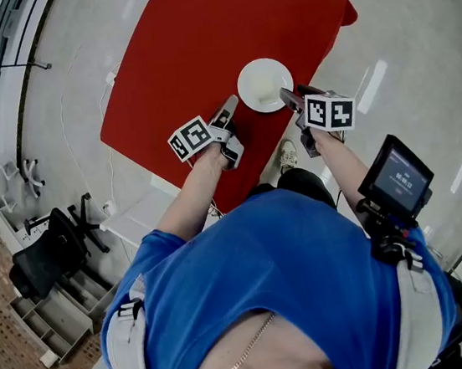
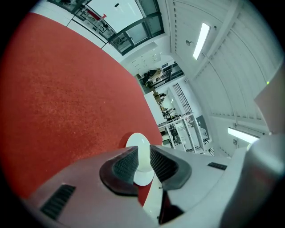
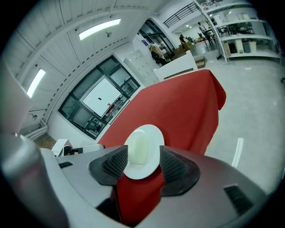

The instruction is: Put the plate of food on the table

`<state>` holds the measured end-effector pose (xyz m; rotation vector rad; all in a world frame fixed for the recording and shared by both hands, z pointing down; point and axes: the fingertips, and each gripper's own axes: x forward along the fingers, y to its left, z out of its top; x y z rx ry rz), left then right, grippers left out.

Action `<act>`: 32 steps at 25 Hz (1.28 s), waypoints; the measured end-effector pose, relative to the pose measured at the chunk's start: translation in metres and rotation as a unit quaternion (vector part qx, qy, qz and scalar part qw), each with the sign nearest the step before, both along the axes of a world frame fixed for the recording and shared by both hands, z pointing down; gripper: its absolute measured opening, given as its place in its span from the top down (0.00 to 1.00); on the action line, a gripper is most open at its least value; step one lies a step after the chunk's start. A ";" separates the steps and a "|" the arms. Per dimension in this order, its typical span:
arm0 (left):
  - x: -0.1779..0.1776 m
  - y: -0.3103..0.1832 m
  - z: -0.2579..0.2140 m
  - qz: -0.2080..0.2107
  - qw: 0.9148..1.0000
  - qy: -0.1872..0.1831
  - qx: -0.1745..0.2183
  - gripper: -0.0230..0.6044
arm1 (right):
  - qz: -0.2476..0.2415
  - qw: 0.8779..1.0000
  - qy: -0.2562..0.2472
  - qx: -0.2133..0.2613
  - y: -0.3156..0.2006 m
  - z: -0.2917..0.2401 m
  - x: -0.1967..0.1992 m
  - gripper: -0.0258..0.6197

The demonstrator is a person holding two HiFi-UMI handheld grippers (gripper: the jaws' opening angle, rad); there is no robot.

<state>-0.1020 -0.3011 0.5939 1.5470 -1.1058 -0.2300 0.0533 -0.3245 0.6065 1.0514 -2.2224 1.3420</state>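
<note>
White plate (image 1: pixel 265 85) on red table (image 1: pixel 195 41), left gripper (image 1: pixel 230 103) and right gripper (image 1: pixel 288 96) beside it, fingers (image 3: pixel 174 168) apart.

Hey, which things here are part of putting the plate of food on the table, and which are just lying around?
Part of the job: plate of food; red table; left gripper; right gripper.
Just lying about: black chair; small screen; grey shelving.

Glossy white plate (image 1: pixel 252 75) on matt red cloth (image 1: pixel 196 49).
</note>
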 end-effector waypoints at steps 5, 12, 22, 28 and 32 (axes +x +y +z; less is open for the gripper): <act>-0.002 -0.009 -0.009 0.001 1.000 -0.002 0.016 0.90 | -0.001 1.000 -0.016 0.008 -0.007 -0.011 -0.007 0.62; 0.002 -0.001 -0.018 0.014 0.999 0.002 0.037 0.95 | 0.014 0.999 -0.039 0.023 0.005 -0.025 -0.009 0.62; 0.003 0.030 -0.045 0.034 0.996 0.004 0.082 0.95 | 0.041 0.996 -0.053 0.066 0.039 -0.054 -0.011 0.95; -0.001 0.048 -0.065 0.043 0.993 -0.004 0.112 0.95 | 0.049 0.992 -0.074 0.090 0.059 -0.081 -0.021 0.96; -0.005 0.053 -0.068 0.047 0.992 -0.005 0.121 0.95 | 0.049 0.990 -0.083 0.103 0.068 -0.090 -0.026 0.96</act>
